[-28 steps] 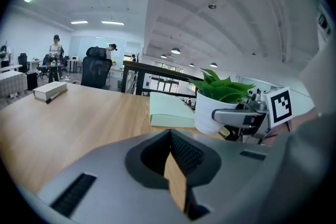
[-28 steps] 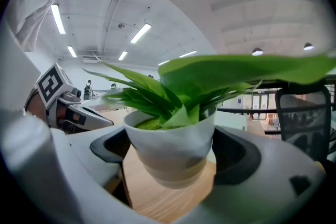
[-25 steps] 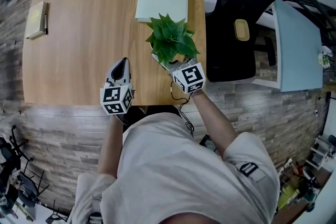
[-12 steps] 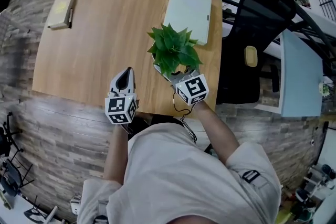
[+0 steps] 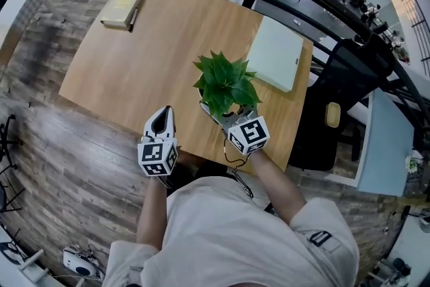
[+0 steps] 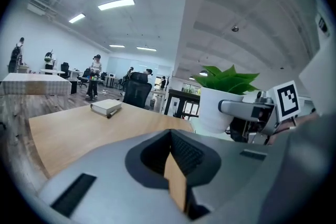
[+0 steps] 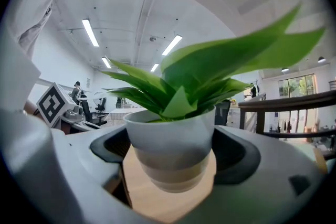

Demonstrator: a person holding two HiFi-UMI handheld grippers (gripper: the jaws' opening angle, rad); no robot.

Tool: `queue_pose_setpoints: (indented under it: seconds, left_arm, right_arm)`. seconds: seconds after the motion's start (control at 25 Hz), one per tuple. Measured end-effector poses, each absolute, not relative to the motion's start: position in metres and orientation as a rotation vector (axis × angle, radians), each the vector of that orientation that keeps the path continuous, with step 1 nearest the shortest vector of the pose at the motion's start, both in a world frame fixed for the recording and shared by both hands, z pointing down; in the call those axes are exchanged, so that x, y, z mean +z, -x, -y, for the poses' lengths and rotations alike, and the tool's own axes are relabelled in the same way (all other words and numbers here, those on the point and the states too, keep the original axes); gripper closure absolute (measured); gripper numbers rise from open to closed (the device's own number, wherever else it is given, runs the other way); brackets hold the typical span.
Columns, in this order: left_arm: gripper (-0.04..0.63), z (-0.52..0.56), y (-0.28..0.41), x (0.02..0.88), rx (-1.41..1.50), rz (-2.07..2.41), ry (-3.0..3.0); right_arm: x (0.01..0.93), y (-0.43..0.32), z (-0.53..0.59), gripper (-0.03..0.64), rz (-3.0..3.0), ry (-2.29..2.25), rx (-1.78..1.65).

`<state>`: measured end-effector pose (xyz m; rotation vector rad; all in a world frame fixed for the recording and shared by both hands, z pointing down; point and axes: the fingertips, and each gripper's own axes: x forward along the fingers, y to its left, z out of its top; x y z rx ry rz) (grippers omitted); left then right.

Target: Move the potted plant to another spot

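— Where is this?

— An open office, strip lights overhead, plank floor [image 5: 54,138]. A person stands at the near edge of a wooden table [image 5: 148,64].

— And the right gripper?

— The right gripper [image 5: 229,117] has its jaws closed on the white pot [image 7: 170,147], one jaw on each side, both pressed against its wall. The plant [image 5: 225,83] stands upright, its leaves spreading above the jaws (whether the pot's base touches the wood or hangs just clear of it, I cannot tell).

— Where on the table is that?

— Near the person's edge, towards the right end.

— The left one?

— The left gripper [image 5: 161,120] has its jaws together with nothing between them. It is held over the table's near edge, to the left of the plant and apart from it.

— What else is there?

— A pale green pad [image 5: 277,62] lies flat just beyond the plant to the right, near it but not touching. A book [image 5: 121,8] with a pen [image 5: 134,13] alongside sits at the far left corner, well apart. A black chair [image 5: 336,104] stands off the table's right end.
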<state>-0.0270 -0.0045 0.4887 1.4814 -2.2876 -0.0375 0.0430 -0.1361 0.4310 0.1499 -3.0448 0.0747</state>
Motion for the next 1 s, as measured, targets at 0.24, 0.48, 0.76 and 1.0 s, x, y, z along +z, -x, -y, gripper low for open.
queue_pose_setpoints:
  seconds: [0.24, 0.48, 0.76, 1.0]
  left_arm:
    - [0.583, -0.05, 0.056, 0.495, -0.077, 2.329, -1.4]
    - [0.583, -0.124, 0.116, 0.493, -0.083, 2.368, -1.39]
    - [0.583, -0.172, 0.152, 0.477, -0.097, 2.427, -1.335]
    - [0.583, -0.175, 0.145, 0.478, -0.141, 2.405, -1.344]
  right_arm:
    - [0.428, -0.002, 0.091, 0.129, 3.044, -0.05, 0.062]
    - [0.431, 0.06, 0.026, 0.129, 3.043, -0.014, 0.055]
    - [0.424, 0.077, 0.003, 0.129, 3.046, -0.04, 0.082]
    - [0.416, 0.079, -0.003, 0.129, 3.043, -0.046, 0.069]
